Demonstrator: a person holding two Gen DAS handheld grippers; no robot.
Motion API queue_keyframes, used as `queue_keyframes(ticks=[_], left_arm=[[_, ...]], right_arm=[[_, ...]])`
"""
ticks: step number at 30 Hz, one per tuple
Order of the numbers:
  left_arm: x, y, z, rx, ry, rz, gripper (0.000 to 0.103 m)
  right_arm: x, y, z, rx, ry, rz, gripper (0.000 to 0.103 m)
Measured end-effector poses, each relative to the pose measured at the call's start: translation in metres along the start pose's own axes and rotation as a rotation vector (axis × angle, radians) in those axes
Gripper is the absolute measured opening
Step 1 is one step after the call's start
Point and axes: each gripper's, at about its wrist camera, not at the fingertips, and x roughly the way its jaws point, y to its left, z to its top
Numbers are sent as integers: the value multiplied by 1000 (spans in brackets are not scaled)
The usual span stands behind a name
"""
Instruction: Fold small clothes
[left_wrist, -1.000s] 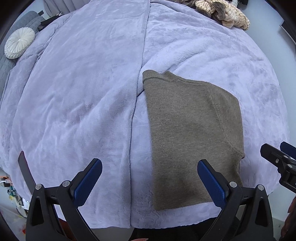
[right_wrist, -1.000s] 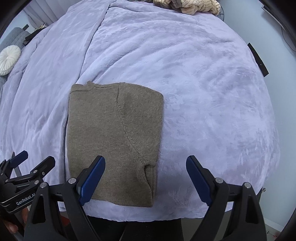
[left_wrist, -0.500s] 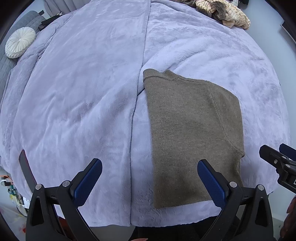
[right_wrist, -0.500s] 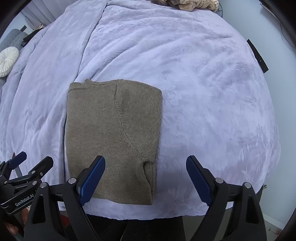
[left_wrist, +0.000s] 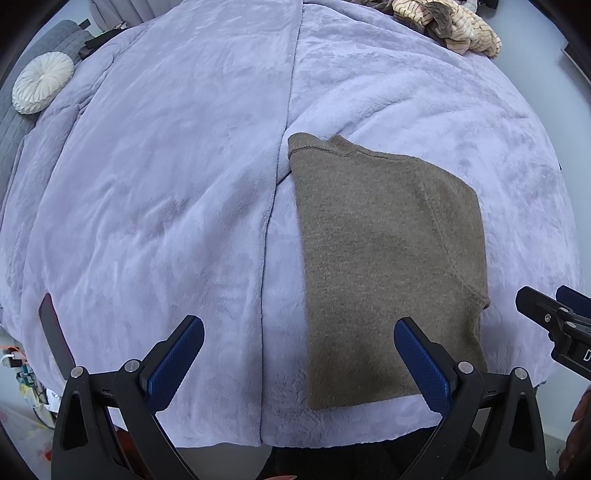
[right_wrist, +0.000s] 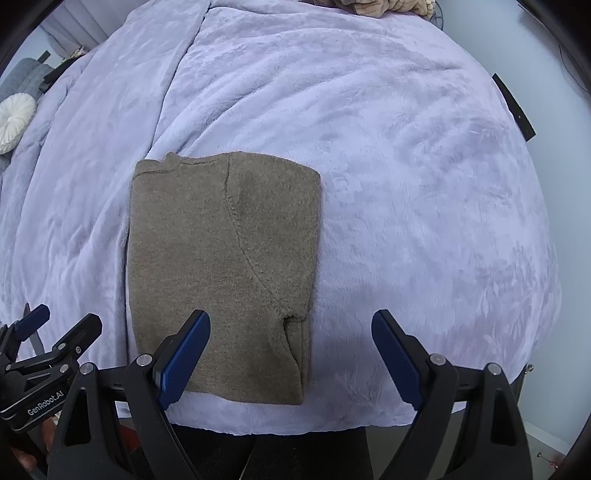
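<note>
Sweater (right_wrist: 221, 273), folded, lies flat on the blanket (right_wrist: 406, 184), long axis running away, collar far, while left gripper (left_wrist: 299, 360) and right gripper (right_wrist: 291, 354) hover wide apart, empty.

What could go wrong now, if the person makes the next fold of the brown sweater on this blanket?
The sweater lies near the bed's front edge, so a pull toward the person may drag it off. The plush blanket could bunch and get pinched with it. Both the left gripper and right gripper are open, holding nothing.
</note>
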Motion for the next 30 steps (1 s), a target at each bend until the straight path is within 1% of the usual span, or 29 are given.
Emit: queue_keyframes(ticks=[8,17,30], left_arm=[[0,5,-1,-4,3,0,103],[-3,-1,-1,12,2,10,103],[0,4,0,2,12,13,103]], right_arm=[[3,1,-3,3,9,0,91],[2,-1,-4,11,10,-1,91],[7,0,-2,11,18,-5,91]])
